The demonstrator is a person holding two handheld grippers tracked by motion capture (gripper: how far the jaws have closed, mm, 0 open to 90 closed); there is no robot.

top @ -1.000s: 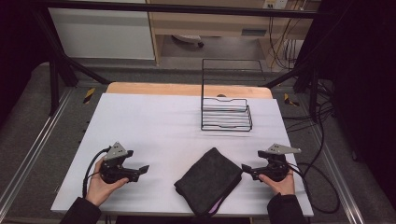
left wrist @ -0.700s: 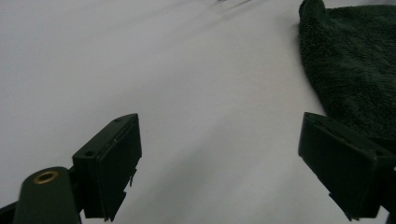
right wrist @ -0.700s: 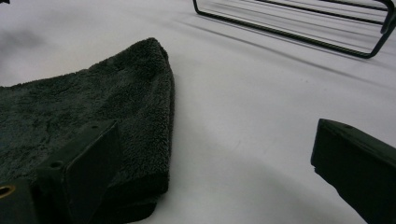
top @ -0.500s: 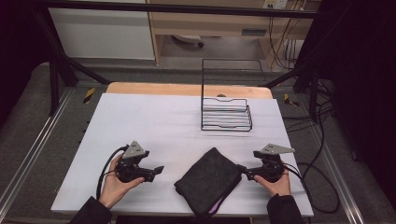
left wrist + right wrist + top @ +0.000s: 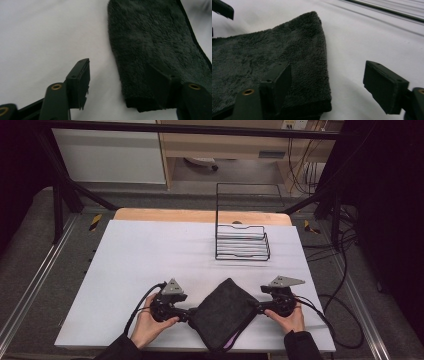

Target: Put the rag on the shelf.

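Left hand (image 5: 150,322) holds the left gripper (image 5: 189,314) at the near-left part of the white table (image 5: 150,255), jaws pointing right at the left corner of the dark towel (image 5: 222,312). Its jaws have just been closing. In the left gripper view the left gripper (image 5: 125,87) is still spread: one jaw stands on bare table beside the towel (image 5: 155,50), the other lies over the towel's near corner, so the corner edge sits between the jaws but the pads don't clamp it. Cable (image 5: 137,307) loops from the gripper back toward the forearm.

Towel is folded, dark and fluffy, lying flat near the front edge of the table, turned diamond-wise, between the two grippers. A thin purple edge shows at its near corner.

Right hand (image 5: 287,317) holds the right gripper (image 5: 256,307) at the towel's right corner, jaws pointing left. Jaws have just been closing too. In the right gripper view the right gripper (image 5: 327,87) is spread wide: one jaw rests over the towel (image 5: 274,62) near its corner, the other hangs over bare table well off the cloth. No pinch yet.

Farther back, right of centre, a black wire rack (image 5: 242,240) stands upright on the table, well apart from the towel.
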